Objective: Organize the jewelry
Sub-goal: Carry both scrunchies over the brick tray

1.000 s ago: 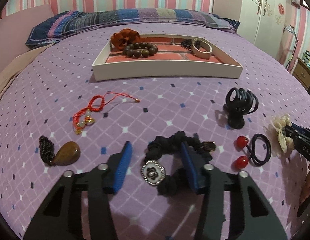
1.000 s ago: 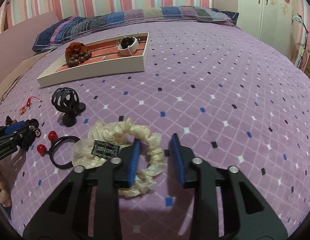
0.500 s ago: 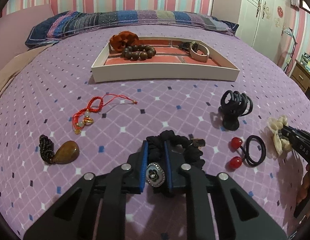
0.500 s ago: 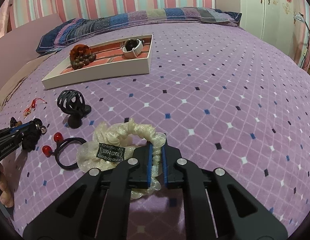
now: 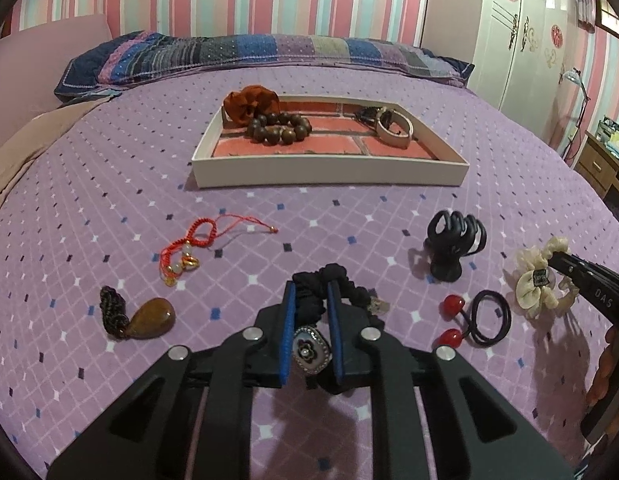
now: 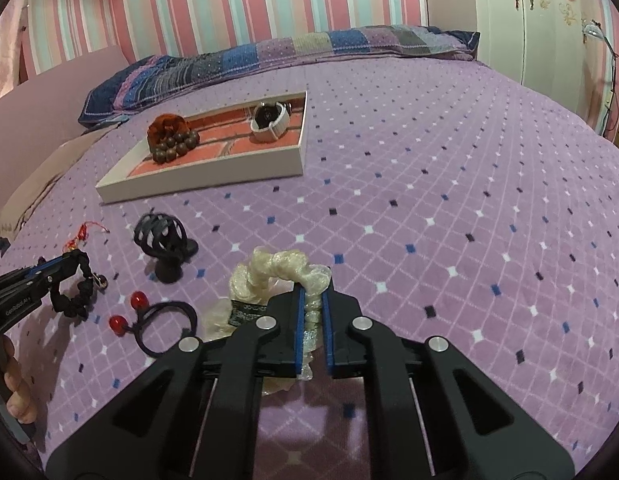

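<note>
My left gripper [image 5: 311, 292] is shut on a black scrunchie [image 5: 341, 282] with a silver flower charm and holds it just above the purple bedspread. My right gripper [image 6: 312, 294] is shut on a cream scrunchie [image 6: 277, 270], lifted off the bed; that scrunchie also shows in the left wrist view [image 5: 537, 276]. A white tray [image 5: 329, 170] with a brick-pattern floor lies further up the bed. It holds an orange scrunchie [image 5: 249, 104], a brown bead bracelet [image 5: 279, 128] and a beige watch [image 5: 393, 128].
On the bedspread lie a red cord bracelet [image 5: 189, 246], a brown stone pendant [image 5: 149, 318], a black claw clip [image 5: 453, 246] and a black hair tie with red beads [image 5: 481, 316]. Pillows line the headboard. A wardrobe stands at the right.
Both grippers closed on their scrunchies, the left on the black one and the right on the cream one, and have since lifted them slightly off the bed.
</note>
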`<action>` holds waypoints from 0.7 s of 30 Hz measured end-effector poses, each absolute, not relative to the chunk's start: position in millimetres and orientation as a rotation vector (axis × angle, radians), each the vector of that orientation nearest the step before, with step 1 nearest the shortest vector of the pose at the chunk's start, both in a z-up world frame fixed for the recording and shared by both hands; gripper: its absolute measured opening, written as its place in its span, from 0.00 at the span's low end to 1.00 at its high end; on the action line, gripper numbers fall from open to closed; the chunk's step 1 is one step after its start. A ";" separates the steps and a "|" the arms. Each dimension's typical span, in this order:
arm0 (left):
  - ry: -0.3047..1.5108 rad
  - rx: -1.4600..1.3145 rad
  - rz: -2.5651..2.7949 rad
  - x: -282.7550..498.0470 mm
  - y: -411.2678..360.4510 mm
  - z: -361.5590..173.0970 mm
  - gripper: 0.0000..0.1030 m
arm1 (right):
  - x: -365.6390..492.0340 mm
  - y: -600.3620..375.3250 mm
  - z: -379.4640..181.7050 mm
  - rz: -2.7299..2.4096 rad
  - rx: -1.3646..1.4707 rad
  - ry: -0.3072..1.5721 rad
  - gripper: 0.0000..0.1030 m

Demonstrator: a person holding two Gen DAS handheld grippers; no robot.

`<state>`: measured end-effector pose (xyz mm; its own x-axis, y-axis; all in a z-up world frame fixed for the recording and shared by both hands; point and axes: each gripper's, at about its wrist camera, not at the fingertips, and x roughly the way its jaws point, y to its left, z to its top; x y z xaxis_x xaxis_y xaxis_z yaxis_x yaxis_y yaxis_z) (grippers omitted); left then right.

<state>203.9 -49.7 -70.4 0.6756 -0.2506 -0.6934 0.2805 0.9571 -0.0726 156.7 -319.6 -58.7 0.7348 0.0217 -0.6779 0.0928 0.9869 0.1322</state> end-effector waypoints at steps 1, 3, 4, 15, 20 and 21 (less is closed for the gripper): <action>0.769 0.038 -0.299 204.4 -49.0 -67.9 0.16 | 157.5 -319.7 -55.4 -0.039 0.160 0.740 0.08; 0.764 0.036 -0.300 206.0 -47.3 -63.5 0.16 | 158.5 -319.3 -50.7 -0.038 0.155 0.731 0.08; 0.760 0.037 -0.299 206.9 -46.7 -61.4 0.16 | 159.7 -318.9 -46.9 -0.039 0.151 0.723 0.08; 0.732 0.027 -0.285 229.4 -36.7 -31.8 0.16 | 187.4 -318.5 -16.6 -0.040 0.142 0.679 0.08; 0.731 0.032 -0.276 247.6 -33.0 -20.0 0.16 | 210.9 -316.3 -4.9 -0.031 0.141 0.685 0.08; 0.730 0.035 -0.272 252.6 -32.4 -17.6 0.16 | 214.8 -315.3 -3.5 -0.030 0.141 0.685 0.08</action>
<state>252.6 -32.4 -17.6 0.7120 -0.2330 -0.6624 0.2570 0.9644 -0.0630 214.8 -315.3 -3.5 0.7745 0.0186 -0.6322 0.0741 0.9900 0.1200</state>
